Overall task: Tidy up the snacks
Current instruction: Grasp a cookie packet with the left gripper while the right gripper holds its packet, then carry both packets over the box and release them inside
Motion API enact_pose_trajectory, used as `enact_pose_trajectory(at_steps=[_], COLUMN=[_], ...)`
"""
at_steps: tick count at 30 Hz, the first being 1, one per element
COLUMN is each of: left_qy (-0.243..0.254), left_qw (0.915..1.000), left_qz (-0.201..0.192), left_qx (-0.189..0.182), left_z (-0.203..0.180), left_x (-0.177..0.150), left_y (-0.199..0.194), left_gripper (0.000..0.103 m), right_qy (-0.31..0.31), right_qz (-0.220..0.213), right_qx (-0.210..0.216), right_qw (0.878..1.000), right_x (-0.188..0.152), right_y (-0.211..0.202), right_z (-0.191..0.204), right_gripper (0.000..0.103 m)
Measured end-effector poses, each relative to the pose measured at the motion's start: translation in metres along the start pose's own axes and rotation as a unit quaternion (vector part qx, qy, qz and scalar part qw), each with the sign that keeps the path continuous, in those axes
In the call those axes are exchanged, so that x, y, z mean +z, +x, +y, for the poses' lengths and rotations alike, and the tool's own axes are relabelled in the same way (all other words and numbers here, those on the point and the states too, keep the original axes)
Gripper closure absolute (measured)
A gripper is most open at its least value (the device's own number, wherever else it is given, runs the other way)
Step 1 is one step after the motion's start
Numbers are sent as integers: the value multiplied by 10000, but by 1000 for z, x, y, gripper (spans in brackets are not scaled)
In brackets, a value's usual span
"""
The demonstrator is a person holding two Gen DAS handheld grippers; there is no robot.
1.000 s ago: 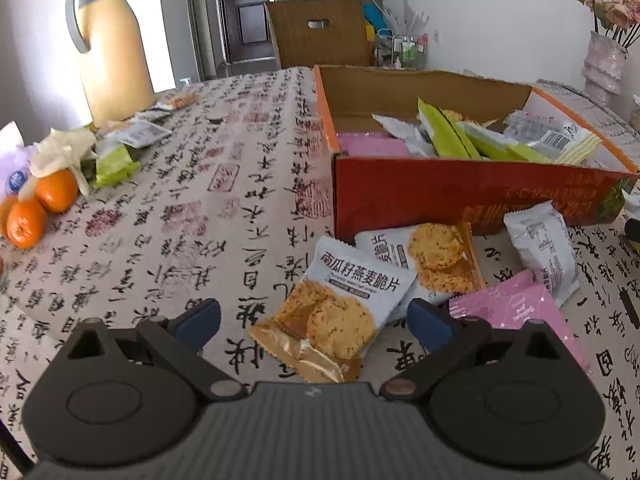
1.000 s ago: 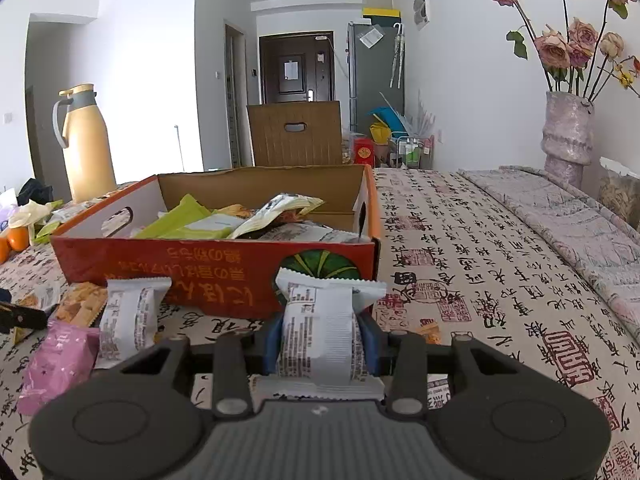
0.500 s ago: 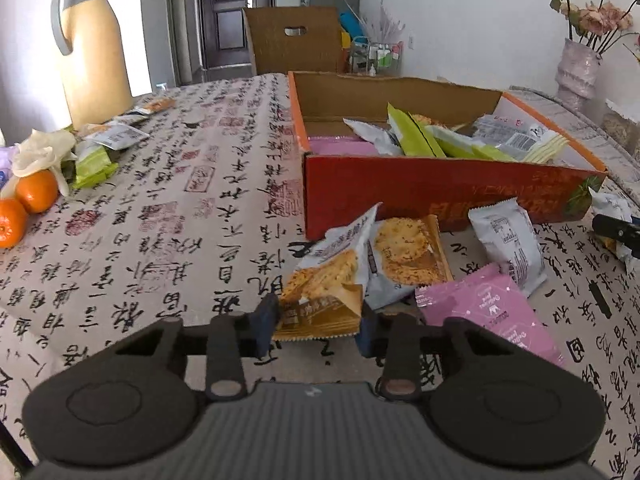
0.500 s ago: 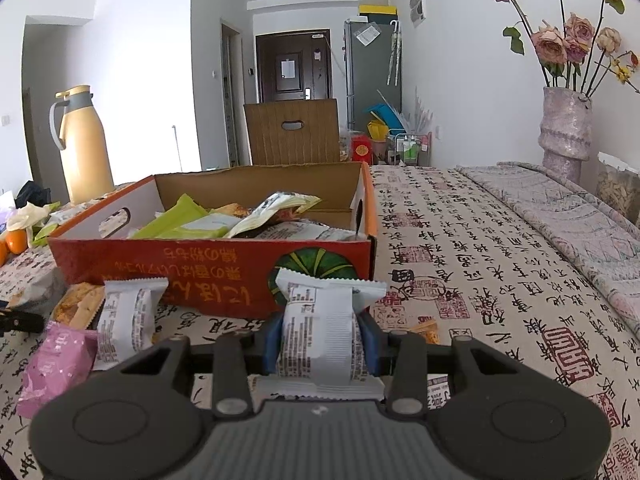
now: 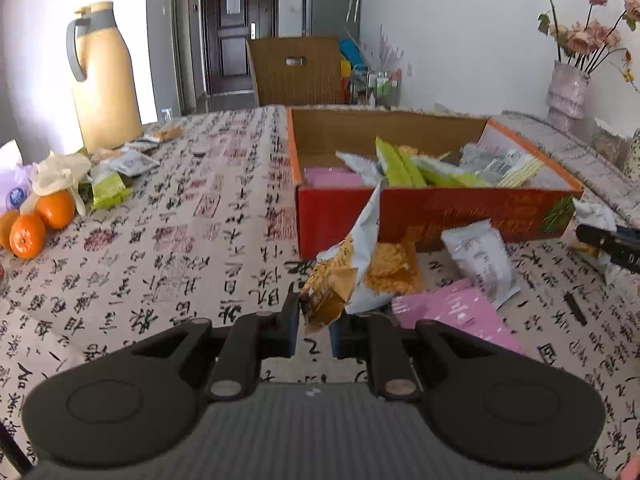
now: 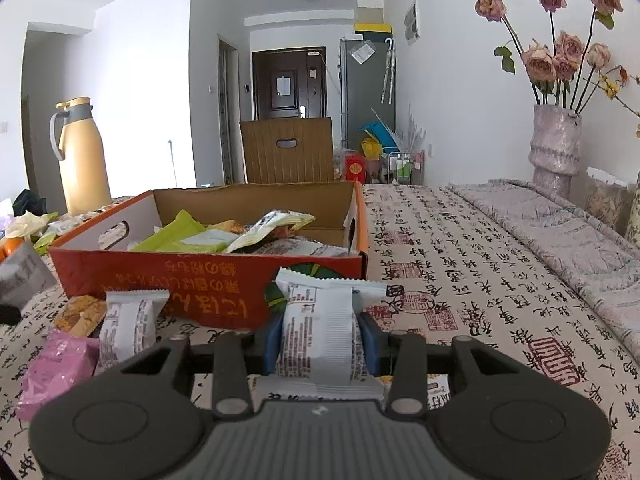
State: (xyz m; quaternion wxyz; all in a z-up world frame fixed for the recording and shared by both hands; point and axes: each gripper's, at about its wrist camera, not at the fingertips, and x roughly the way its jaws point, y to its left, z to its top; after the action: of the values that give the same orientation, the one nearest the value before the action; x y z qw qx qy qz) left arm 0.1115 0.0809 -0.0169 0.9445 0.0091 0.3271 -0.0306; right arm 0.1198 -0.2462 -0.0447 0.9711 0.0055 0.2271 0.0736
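Because both loads are bound for the red box [image 5: 432, 208], the left gripper [image 5: 314, 330] pinches a cracker packet [image 5: 348, 268] by its corner, lifted off the bench [image 5: 180, 240]. With its fingers pinching a white wrapped snack [image 6: 320, 332], the right gripper [image 6: 322, 340] waits just before the box's front wall.

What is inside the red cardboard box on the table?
Inside the red cardboard box lie green snack packets, a flat pink packet and white wrappers. Whatever lies beneath them is covered.

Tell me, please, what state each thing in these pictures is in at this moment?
left gripper: shut on cracker packet, lifted.
right gripper: shut on white packet.
red box: open, partly filled.
pink packet: lying flat on table.
thermos: upright, lid on.
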Motion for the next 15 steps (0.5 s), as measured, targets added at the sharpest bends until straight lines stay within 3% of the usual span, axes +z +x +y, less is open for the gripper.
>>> enact_pose_trajectory(at_steps=[15], left_qy=[-66], left_qw=[9982], left_qz=[-587], left_qx=[-127], left_z=[-24], left_x=[31], left_y=[-18], left_gripper=[88], right_qy=[69], right_qz=[-464], right_qx=[71], right_qw=[9989], right_x=[22], right_y=[-27], right_z=[-3], right_gripper=[64])
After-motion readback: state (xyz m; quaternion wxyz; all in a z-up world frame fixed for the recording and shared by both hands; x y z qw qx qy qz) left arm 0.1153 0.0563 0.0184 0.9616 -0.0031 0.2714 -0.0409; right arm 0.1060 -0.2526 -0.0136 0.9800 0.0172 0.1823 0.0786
